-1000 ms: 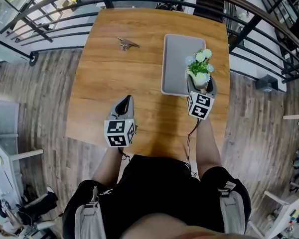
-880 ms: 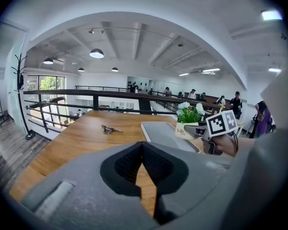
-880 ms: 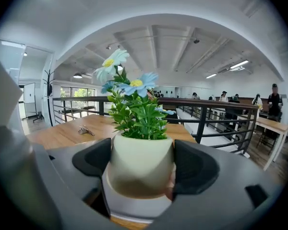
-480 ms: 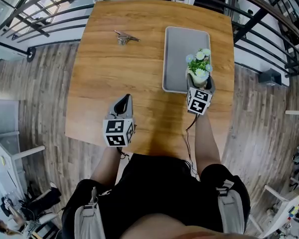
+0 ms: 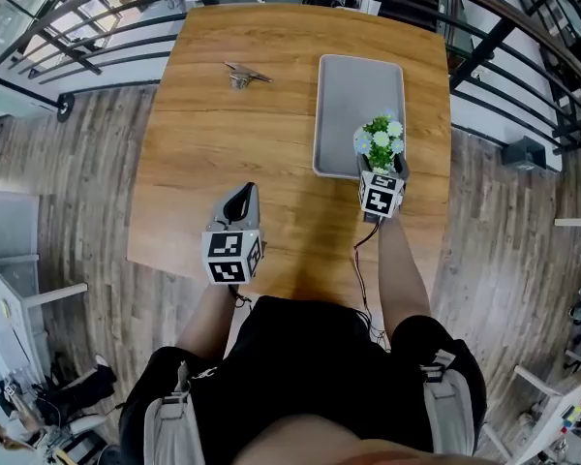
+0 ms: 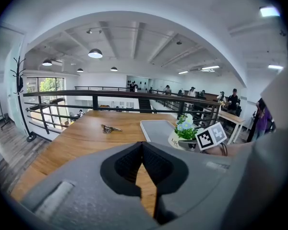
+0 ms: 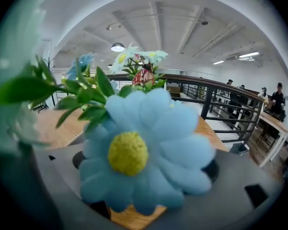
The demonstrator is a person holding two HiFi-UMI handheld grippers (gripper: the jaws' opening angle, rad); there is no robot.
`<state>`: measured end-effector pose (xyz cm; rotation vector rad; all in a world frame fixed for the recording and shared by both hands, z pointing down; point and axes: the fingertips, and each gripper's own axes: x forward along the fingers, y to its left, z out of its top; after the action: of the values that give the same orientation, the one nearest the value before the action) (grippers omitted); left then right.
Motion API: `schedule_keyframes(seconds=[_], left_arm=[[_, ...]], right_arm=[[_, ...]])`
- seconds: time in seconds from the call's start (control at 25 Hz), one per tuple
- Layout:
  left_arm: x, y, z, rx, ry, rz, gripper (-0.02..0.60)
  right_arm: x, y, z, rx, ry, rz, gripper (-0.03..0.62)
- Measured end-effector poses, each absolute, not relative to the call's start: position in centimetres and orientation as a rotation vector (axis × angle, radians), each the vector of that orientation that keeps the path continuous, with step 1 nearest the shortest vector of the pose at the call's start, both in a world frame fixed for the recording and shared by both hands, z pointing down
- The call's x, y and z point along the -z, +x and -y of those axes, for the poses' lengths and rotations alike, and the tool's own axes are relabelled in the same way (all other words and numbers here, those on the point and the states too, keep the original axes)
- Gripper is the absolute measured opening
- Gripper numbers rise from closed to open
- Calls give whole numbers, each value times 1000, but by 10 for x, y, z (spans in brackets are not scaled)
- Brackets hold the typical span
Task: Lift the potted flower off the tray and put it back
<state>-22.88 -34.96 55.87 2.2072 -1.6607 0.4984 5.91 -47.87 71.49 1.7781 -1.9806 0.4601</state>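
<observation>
Right claw [image 5: 380, 166] pinching a potted flower [image 5: 379, 140], blue and white blooms in a white pot, at the near end of a flat grey rectangular tray [image 5: 353, 85].
The pot stands upright just beyond the claw, over the tray's near right corner, with bare tray ahead. Left claw [image 5: 240, 198], pressed together, hangs well apart over the brown wooden worktop [image 5: 242, 114].

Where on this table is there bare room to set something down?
The far half of the tray is bare; its near end is crowded by the potted flower in the right claw. The table between the small metal object, the tray and the left claw is open too.
</observation>
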Motion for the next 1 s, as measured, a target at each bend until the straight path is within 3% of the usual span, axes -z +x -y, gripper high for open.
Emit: schedule_keyframes(seconds=[0.36,0.72,0.84,1.0], left_arm=[[-529,-204,325,-465,2251,1685,12],[-504,-161,295,-380,2323,1676,12],[-493,-144,286,-339,2360,1664,12],[-477,-113,276,-297,2418,1633,12]], right_arm=[[-698,70,441,-717,1823,2141,406],[-597,97,375,-532,1880,2303,398],[-543,118,352,-411,1997,2316,302],[-471,154,317,-235,2159,2309,45]])
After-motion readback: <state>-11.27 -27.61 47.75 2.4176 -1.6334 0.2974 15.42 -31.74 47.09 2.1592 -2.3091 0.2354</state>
